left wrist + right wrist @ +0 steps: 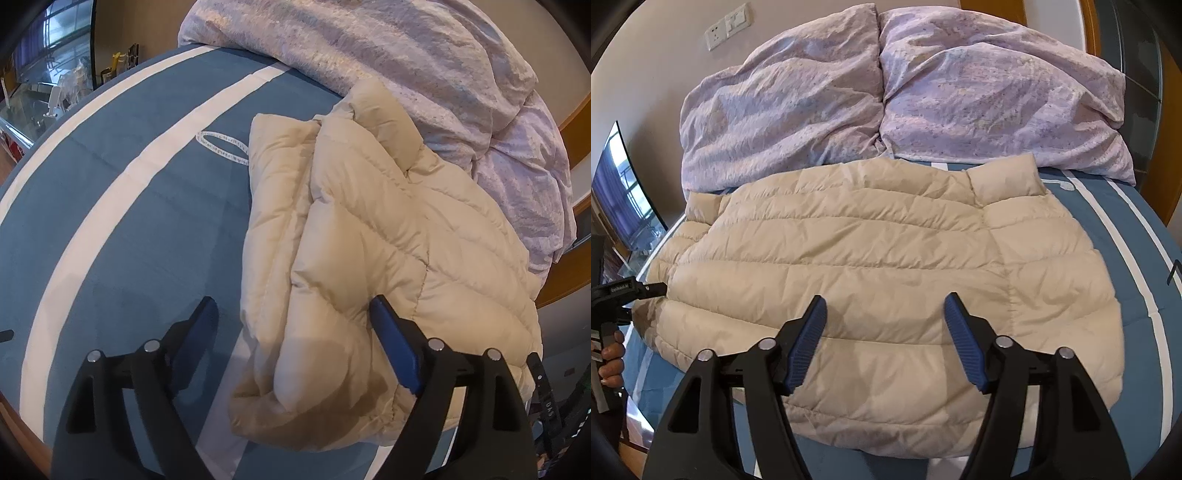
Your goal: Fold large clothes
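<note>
Beige puffer jacket (871,280) lying folded on the bed (140,206), spread across the blue sheet with white stripes (122,192); collar end (1004,181) up against the crumpled lilac duvet (905,96) heaped at the head of the bed; folded layers stacked along one edge in the left wrist view (369,240).

Left tongs (291,325) spread wide apart, gripping nothing; one blue pad over the bare sheet, the other over the jacket's quilted surface, near its lower corner; whether that pad touches the fabric cannot be told.

Right tongs (884,332) likewise wide apart and empty, poised above the middle of the jacket's near half; both pads (809,343) over beige fabric.

Seen from the right wrist: the left tongs' black body (624,291) at the jacket's left edge, tip just beside or touching the fabric, with the person's hand (611,358) below it.

Wall sockets (727,26) above the duvet; window (624,199) at the far left; wooden bed frame (1086,22) at the top right.
</note>
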{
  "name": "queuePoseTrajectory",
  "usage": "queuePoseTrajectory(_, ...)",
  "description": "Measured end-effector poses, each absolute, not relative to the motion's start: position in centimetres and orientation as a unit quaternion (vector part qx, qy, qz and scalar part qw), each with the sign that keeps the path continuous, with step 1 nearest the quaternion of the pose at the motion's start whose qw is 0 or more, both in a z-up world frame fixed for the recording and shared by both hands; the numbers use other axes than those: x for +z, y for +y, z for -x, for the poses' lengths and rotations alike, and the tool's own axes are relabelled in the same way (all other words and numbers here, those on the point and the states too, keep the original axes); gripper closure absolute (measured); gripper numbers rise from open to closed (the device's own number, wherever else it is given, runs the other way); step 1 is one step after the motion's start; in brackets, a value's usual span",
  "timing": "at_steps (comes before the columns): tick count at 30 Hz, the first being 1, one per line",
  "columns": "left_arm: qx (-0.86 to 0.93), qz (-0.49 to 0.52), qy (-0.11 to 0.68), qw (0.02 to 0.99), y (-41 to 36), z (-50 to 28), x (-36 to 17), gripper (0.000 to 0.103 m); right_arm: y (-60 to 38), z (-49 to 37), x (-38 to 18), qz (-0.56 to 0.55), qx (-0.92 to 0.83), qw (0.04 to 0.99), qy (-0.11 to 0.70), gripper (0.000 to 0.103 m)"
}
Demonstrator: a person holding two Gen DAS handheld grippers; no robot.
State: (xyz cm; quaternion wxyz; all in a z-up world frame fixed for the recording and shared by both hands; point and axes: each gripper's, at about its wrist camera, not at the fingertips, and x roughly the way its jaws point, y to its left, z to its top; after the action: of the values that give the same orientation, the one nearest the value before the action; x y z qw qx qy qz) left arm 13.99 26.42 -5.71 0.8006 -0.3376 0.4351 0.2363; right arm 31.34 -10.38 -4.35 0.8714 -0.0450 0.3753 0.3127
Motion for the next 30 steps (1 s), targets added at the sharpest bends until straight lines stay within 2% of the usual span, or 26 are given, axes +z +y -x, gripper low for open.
queuePoseTrajectory(12, 0.223, 0.345, 0.433, 0.802, 26.6, -14.4, -6.1, 0.017, -7.4, -31.4, -7.9, 0.118, 0.279, 0.867, 0.395, 0.03)
queuePoseTrajectory(25, 0.214, 0.346, 0.428, 0.807, 26.2, -15.1, -6.1, 0.017, -7.3, -31.7, -8.4, 0.123, 0.277, 0.863, 0.404, 0.029)
queuePoseTrajectory(26, 0.214, 0.346, 0.427, 0.808, 26.2, -15.1, -6.1, 0.018, -7.3, -31.7, -8.4, 0.123, 0.277, 0.863, 0.403, 0.029)
queuePoseTrajectory(30, 0.199, 0.359, 0.422, 0.808, 26.1, -15.2, -6.1, 0.034, -7.3, -31.8, -8.4, 0.124, 0.277, 0.863, 0.403, 0.029)
